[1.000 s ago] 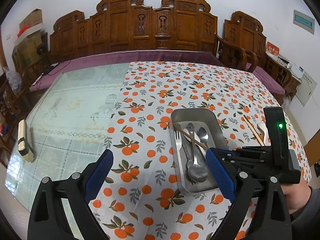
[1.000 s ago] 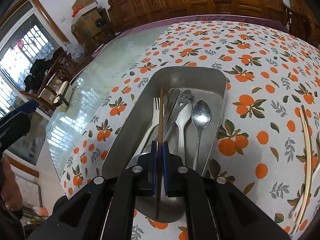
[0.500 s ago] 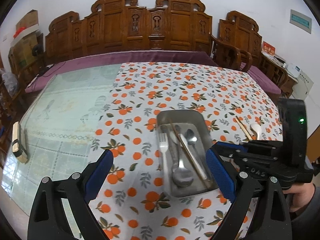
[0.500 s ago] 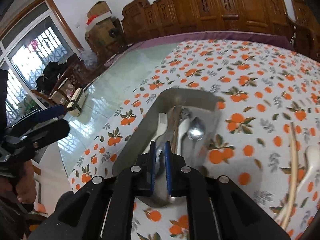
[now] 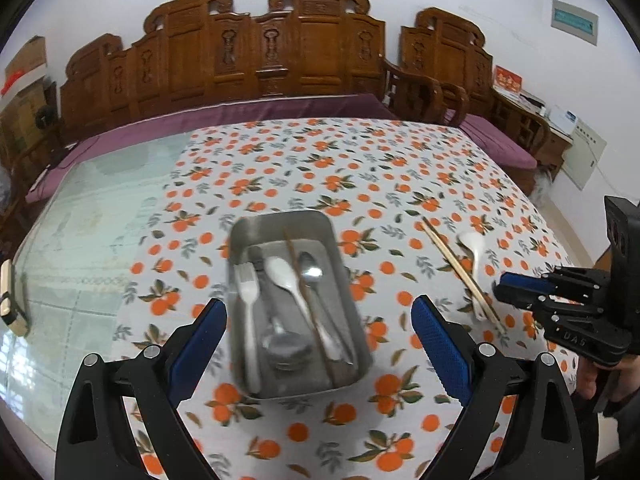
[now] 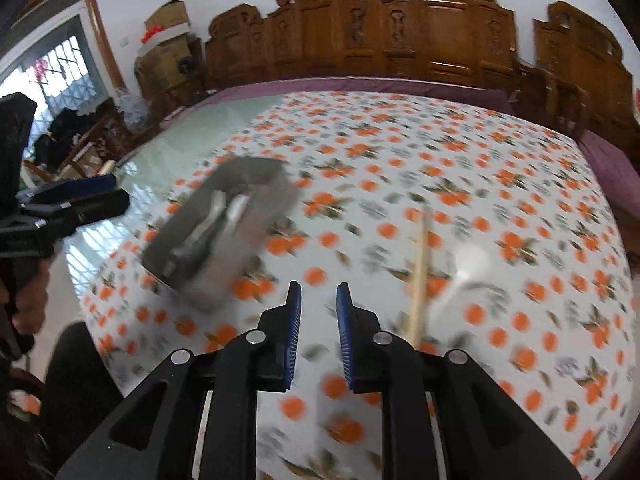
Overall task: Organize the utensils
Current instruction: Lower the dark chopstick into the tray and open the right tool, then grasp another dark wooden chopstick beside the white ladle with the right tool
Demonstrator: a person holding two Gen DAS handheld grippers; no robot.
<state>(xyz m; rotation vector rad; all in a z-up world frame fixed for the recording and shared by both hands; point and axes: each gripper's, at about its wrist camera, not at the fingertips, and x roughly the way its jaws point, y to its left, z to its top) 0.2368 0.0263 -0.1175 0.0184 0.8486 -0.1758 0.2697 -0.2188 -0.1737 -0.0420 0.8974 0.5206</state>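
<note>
A metal tray lies on the orange-print cloth and holds a fork, spoons and a brown chopstick. My left gripper hovers over the tray's near end, open and empty. A pair of pale chopsticks and a white spoon lie on the cloth to the right. My right gripper is above the cloth between the blurred tray and the pale chopsticks. Its jaws are opening with nothing between them. The white spoon lies further right.
Bare glass tabletop lies left of the cloth, with a small wooden-edged object at its left rim. A carved wooden bench with a purple cushion runs behind the table. A person's hand holds the left gripper.
The right gripper let go of the brown chopstick, which now lies in the tray. It then swung right towards the pale chopsticks, its jaws parting. The left gripper shifted so the tray sits centred before it.
</note>
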